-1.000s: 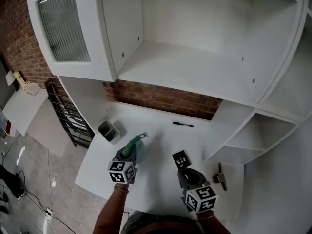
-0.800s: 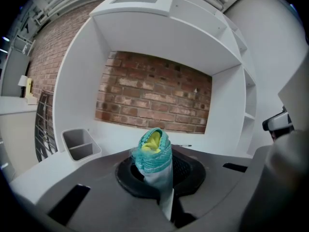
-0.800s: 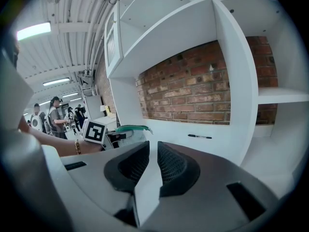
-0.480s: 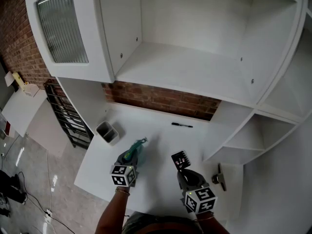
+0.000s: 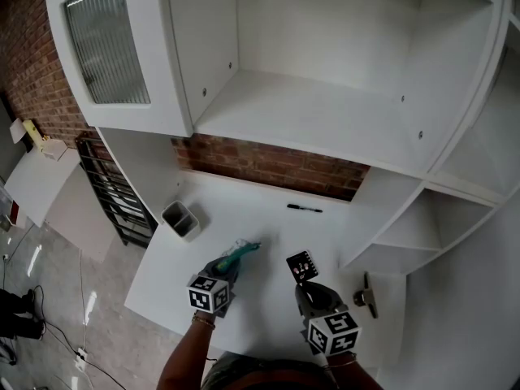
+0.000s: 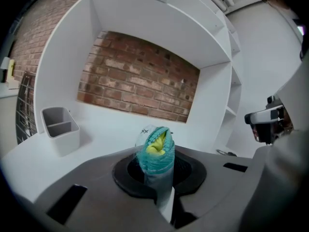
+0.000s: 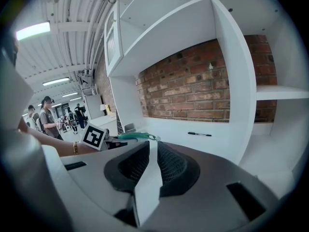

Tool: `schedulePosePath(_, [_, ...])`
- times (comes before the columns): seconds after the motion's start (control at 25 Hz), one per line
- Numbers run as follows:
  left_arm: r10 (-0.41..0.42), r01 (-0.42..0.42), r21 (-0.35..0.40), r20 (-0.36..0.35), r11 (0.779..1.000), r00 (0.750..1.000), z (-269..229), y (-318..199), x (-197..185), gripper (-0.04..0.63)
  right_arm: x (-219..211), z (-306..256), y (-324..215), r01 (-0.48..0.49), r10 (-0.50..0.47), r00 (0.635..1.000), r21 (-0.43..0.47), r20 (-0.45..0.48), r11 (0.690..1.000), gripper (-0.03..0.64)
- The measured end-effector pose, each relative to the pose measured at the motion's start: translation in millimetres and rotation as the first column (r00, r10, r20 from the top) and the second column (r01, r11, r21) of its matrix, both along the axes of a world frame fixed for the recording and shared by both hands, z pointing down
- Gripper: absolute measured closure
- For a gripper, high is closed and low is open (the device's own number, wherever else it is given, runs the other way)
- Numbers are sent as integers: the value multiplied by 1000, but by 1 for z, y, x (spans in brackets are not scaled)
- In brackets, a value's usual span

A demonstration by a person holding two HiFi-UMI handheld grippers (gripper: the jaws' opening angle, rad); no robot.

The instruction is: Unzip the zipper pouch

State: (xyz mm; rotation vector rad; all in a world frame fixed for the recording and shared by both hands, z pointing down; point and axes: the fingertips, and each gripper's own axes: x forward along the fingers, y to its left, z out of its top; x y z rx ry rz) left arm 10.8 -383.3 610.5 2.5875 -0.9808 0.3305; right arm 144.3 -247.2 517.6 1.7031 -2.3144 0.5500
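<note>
The teal zipper pouch [image 5: 237, 254] sticks out of my left gripper [image 5: 221, 270], which is shut on its near end just above the white desk [image 5: 252, 214]. In the left gripper view the pouch [image 6: 155, 151] stands end-on between the jaws, its mouth parted with yellow showing inside. My right gripper [image 5: 307, 281] hovers to the right, shut on a small black card with white marks [image 5: 302, 265]. That card shows edge-on as a white strip [image 7: 147, 178] in the right gripper view, with the pouch [image 7: 133, 136] level at the left.
A grey two-compartment bin [image 5: 180, 218] sits at the desk's left edge. A black pen [image 5: 305, 208] lies near the brick back wall. A small metal object [image 5: 366, 295] rests at the right by the curved shelf unit. White cabinets hang overhead.
My left gripper has shifted right and lower with the pouch, whose free end now points toward the card. The right gripper has stayed still.
</note>
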Motion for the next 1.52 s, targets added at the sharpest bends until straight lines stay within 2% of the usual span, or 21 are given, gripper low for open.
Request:
schedulePosePath(0.16, [46, -45, -61, 14, 997, 999, 15, 10, 7, 575, 1, 1, 1, -1, 1, 1000, -1, 1, 1000, 565])
schedulePosePath(0.28, [84, -80, -95, 38, 992, 996, 26, 17, 12, 500, 1, 0, 1, -1, 1, 1000, -2, -3, 1000, 565])
schedulePosePath(0.44, [114, -108, -118, 51, 987, 992, 32, 24, 15, 444, 1, 0, 0, 0, 0, 1000, 0, -3, 1000, 565])
schedulePosePath(0.6, [169, -160, -134, 55, 978, 984, 34, 35, 20, 330, 0, 2, 1, 2, -2, 1000, -6, -3, 1000, 565])
schedulePosePath(0.84, [179, -172, -141, 36, 975, 983, 40, 42, 19, 256, -1, 4, 1, 7, -7, 1000, -12, 0, 1000, 565])
schedulePosePath(1.0, [182, -176, -143, 23, 974, 983, 40, 45, 18, 239, -1, 5, 1, 7, -7, 1000, -14, -1, 1000, 565])
schedulePosePath(1.2, [199, -191, -144, 44, 971, 979, 46, 54, 11, 235, 0, 6, 1, 0, 1, 1000, -18, 11, 1000, 565])
schedulePosePath(1.52, [164, -165, -126, -11, 978, 986, 38, 64, 0, 230, -2, 8, 4, 11, -11, 1000, -20, 2, 1000, 565])
